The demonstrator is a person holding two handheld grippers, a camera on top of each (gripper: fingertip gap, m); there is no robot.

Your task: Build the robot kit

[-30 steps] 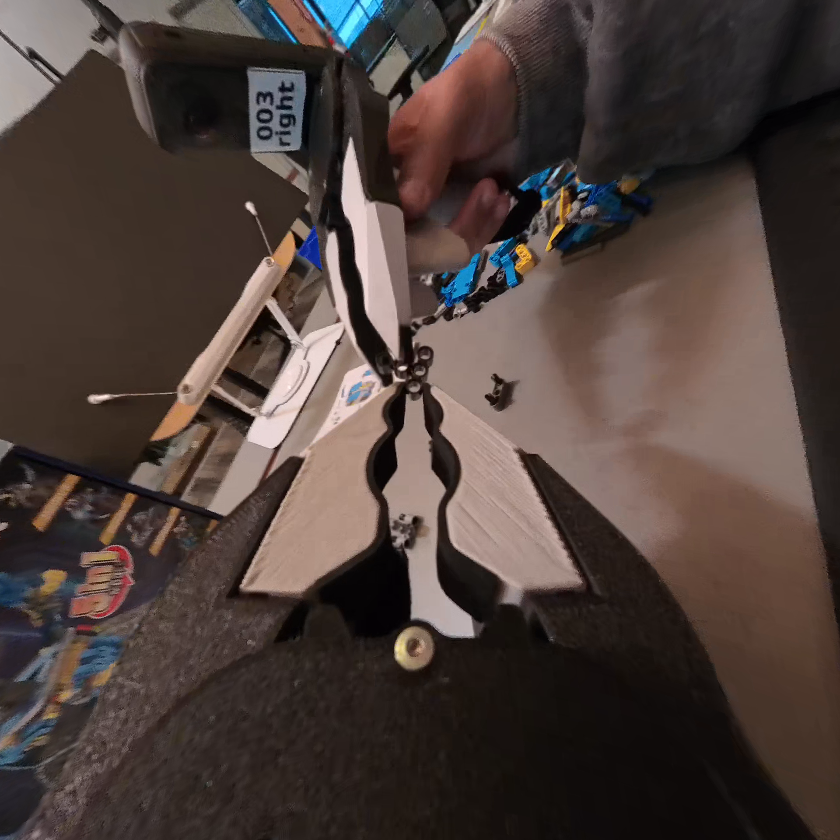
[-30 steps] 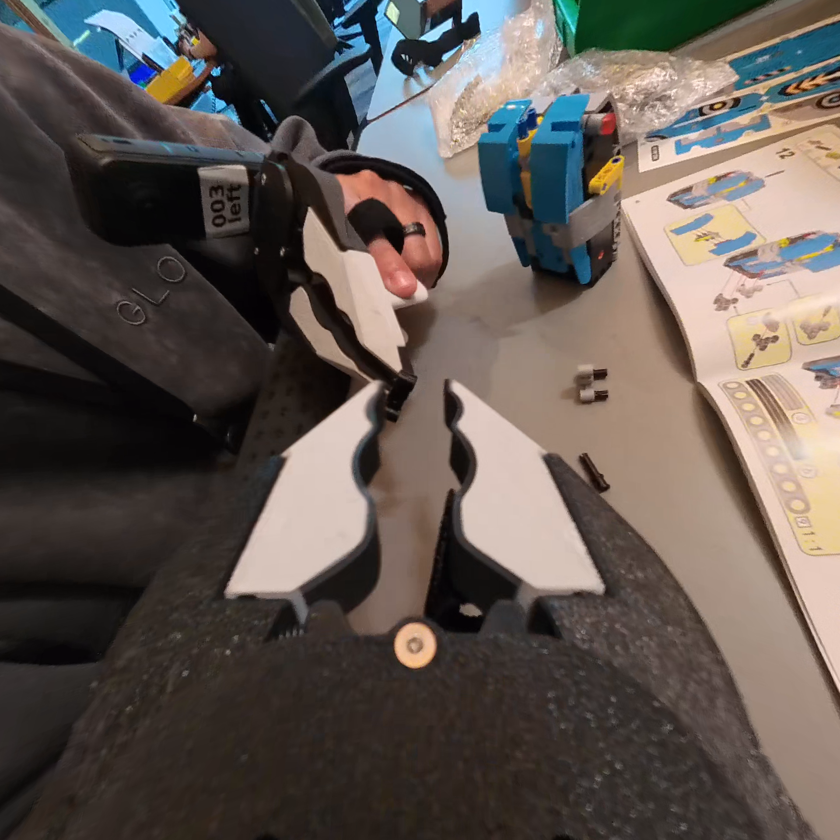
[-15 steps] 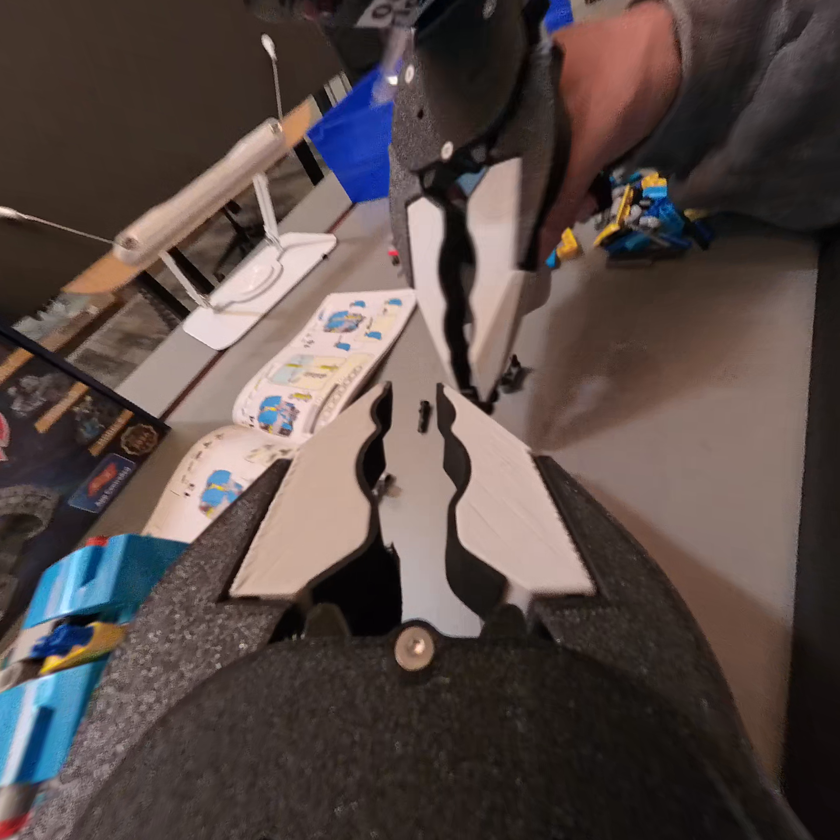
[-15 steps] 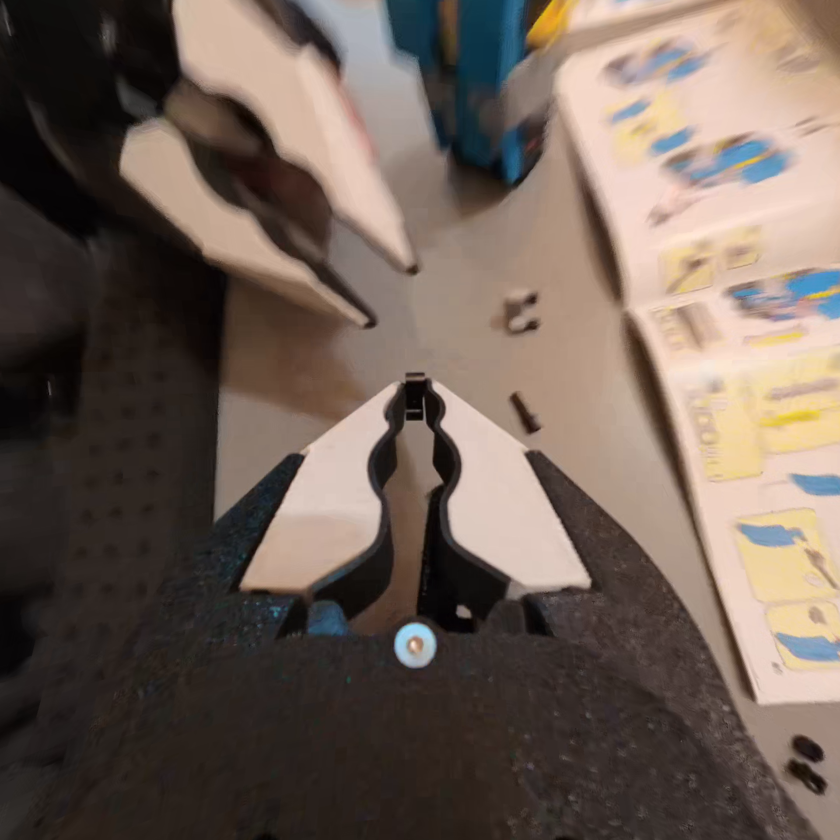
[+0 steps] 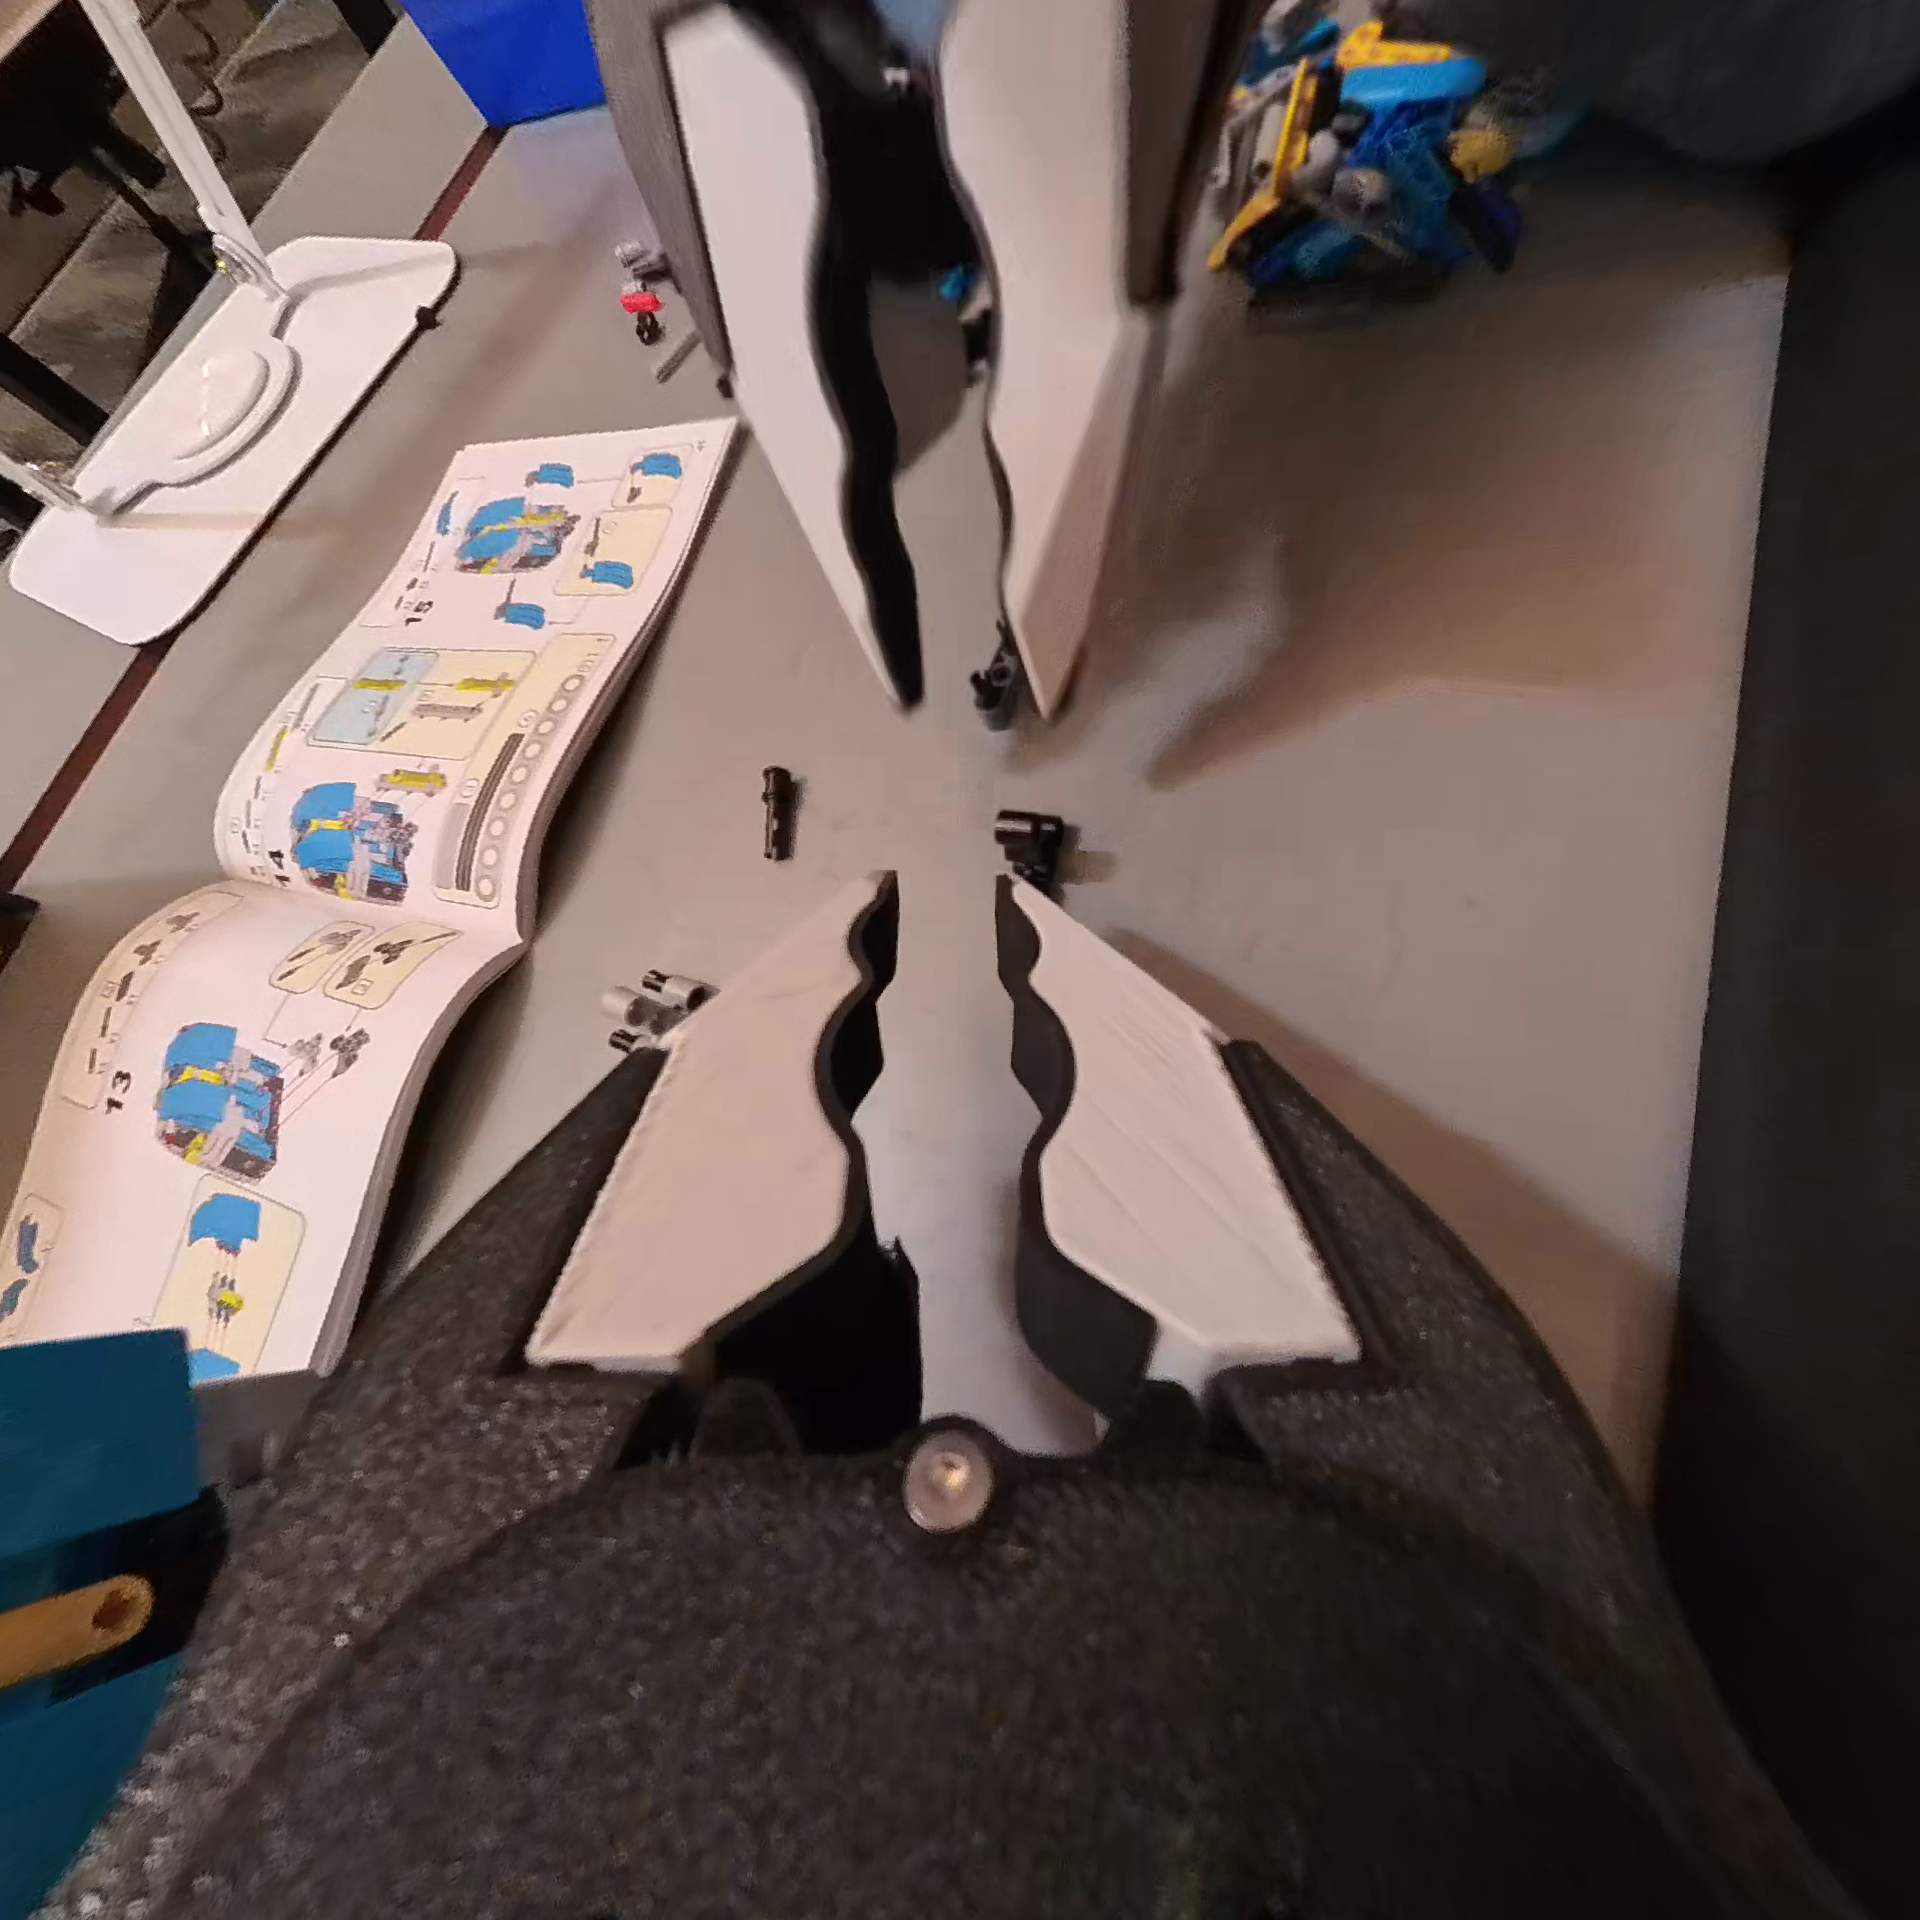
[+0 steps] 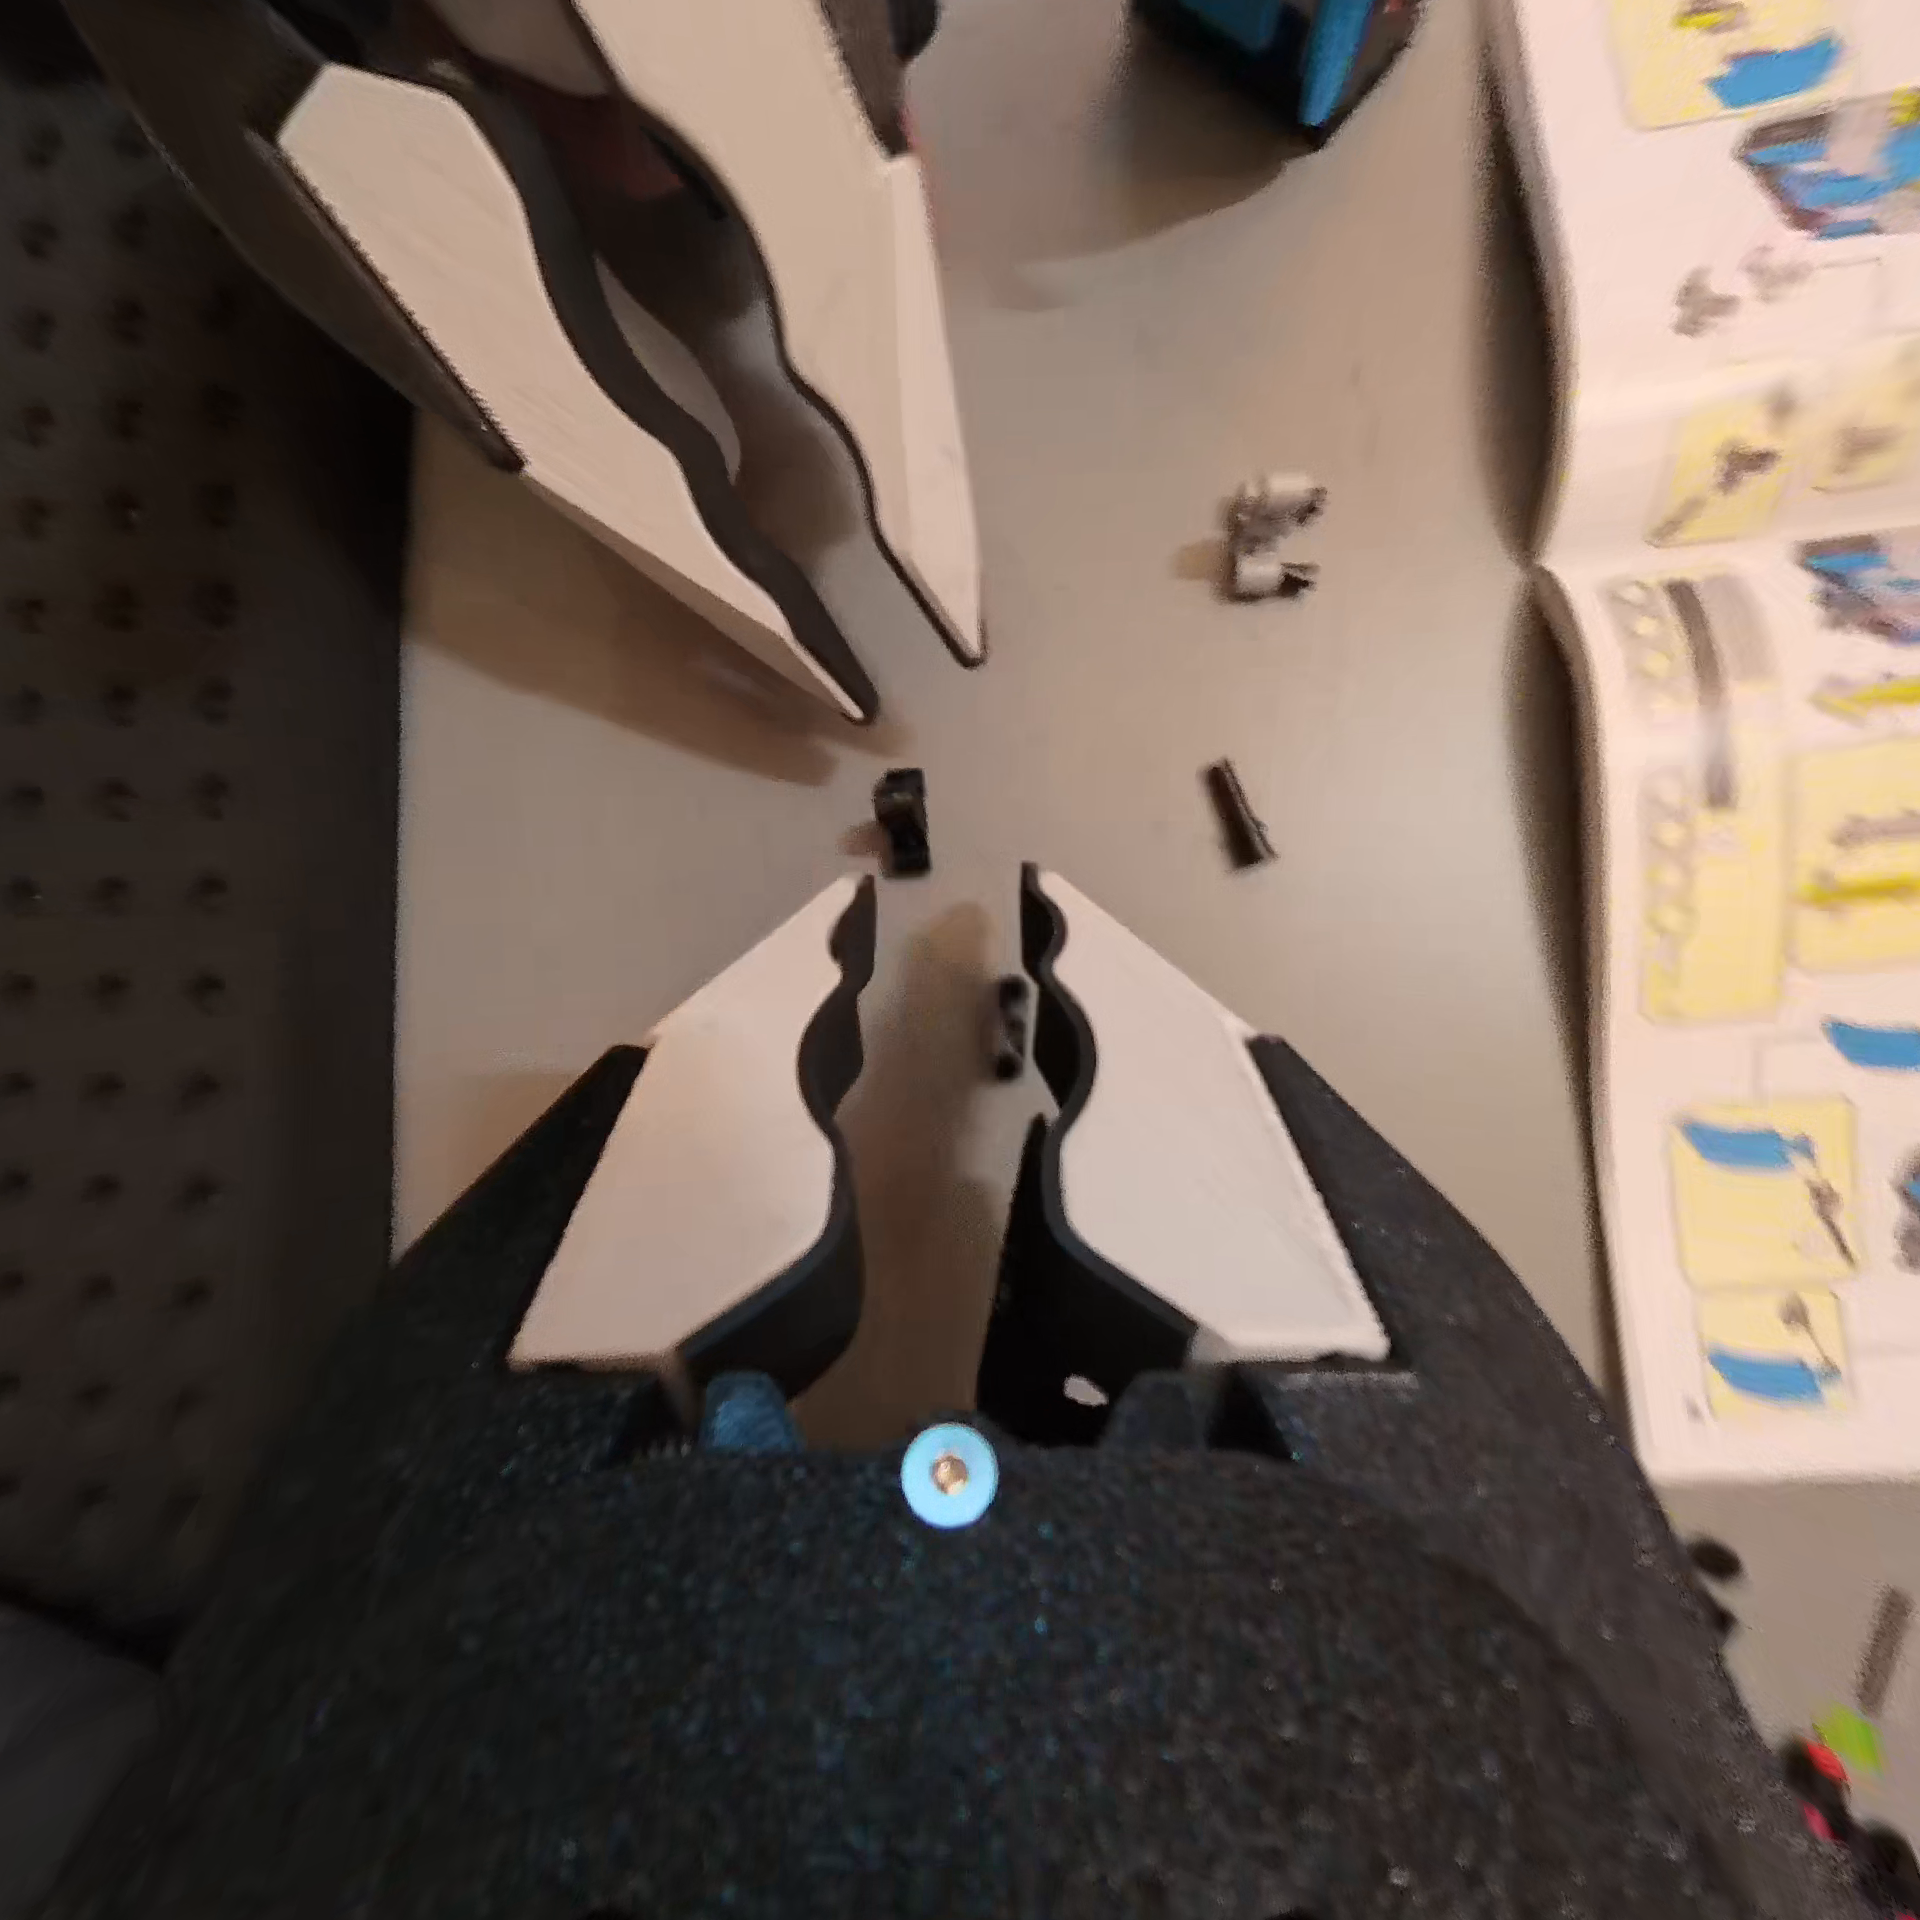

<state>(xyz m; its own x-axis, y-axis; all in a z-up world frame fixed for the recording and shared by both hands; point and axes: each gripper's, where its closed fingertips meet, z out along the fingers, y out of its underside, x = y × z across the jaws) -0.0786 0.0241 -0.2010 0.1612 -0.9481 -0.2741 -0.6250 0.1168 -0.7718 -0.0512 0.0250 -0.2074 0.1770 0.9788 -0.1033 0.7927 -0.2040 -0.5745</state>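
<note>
Both grippers tip-to-tip over table (image 5: 1403, 644), fingers apart, holding nothing.
Left gripper (image 5: 945, 883): black connector (image 5: 1029, 836) at 1 o'clock.
Right gripper (image 6: 945, 878): black piece (image 6: 1010, 1023) beside inner finger.
Risk: closing fingers may flick tiny pieces away; tips may collide.

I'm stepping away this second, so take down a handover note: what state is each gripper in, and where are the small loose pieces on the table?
Left gripper: open, empty, low over the grey table. A small black connector lies just off one fingertip.
Right gripper: open, facing the left one tip to tip. A second black piece sits between its fingers, not clamped.
Loose parts: a black pin and two grey pins lie toward the open instruction booklet.
A blue and yellow brick model stands farther off.
Neither gripper holds anything.
</note>
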